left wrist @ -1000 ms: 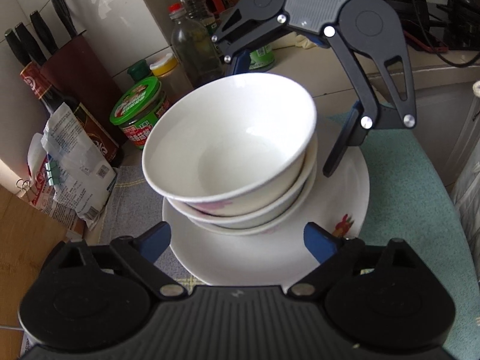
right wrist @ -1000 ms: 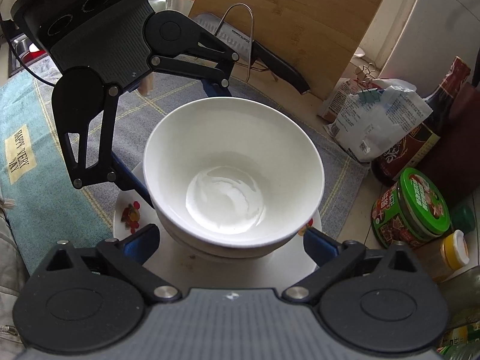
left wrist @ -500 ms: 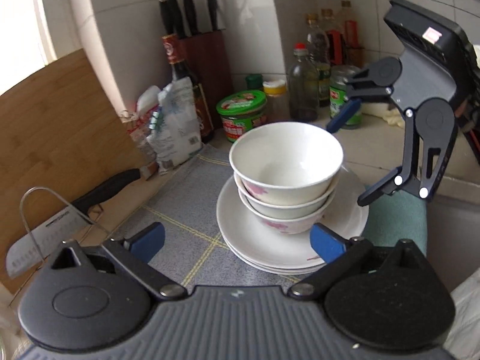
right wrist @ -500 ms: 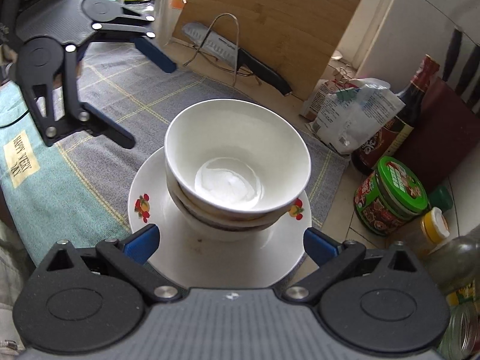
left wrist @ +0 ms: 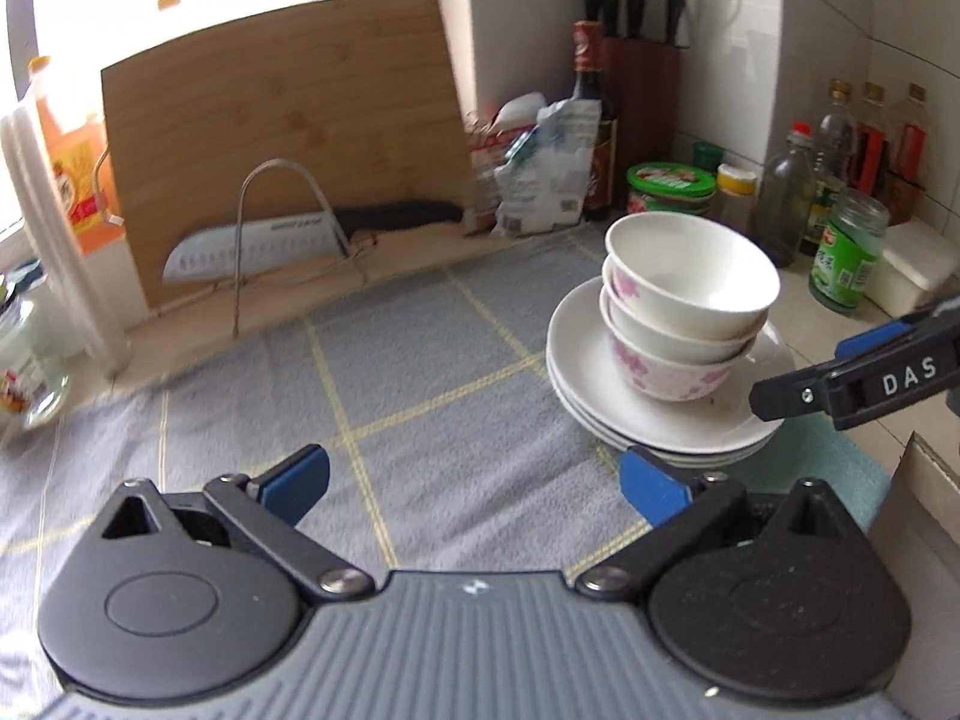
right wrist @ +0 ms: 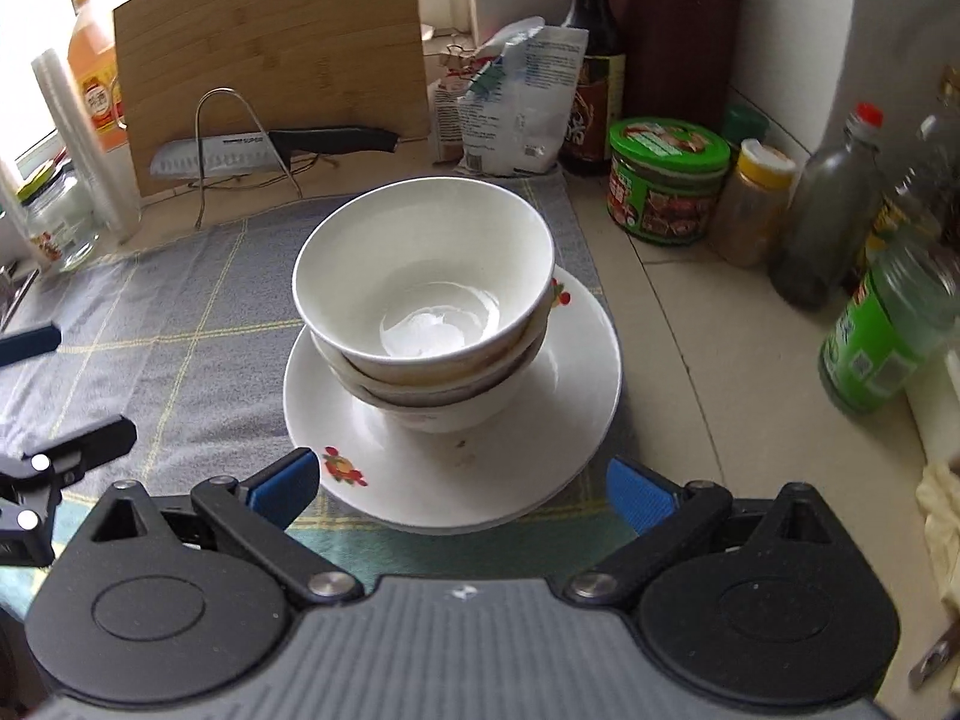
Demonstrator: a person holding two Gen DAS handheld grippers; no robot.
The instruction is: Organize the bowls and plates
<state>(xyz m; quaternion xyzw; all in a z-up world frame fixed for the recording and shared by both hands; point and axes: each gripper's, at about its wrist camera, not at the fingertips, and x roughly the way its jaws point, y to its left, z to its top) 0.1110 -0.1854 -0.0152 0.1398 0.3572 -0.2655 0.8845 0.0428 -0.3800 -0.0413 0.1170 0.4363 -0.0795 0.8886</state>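
Both pairs of tongs had been drawn back from the stack of three white ceramic bowls since a second earlier, when they had flanked its top rim closely. The left tongs, whose jaws had just been opening, were spread wide with nothing between them, over the grey-blue checked cloth and beside the crockery. The right tongs were likewise spread and empty, just short of the near rim of the white round plates.

The bowls were nested inside one another on the pile of plates, which sat on the cloth near its right-hand edge on the surface. The nest was not seen to be square: in the left wrist view the top bowl leaned off to one side. A knock from either pair of tongs during withdrawal was judged capable of tipping it or sliding it off. The right tongs' arm lay low beside the plate rim in that view, so a careless sweep could have caught the rim and jolted everything above it.

The green-lidded round tin and the glass bottles stood near the plates, and a toppled bowl would likely have struck them. Glazed ware was judged slippery, so any regrasp by the rim risked a slip.
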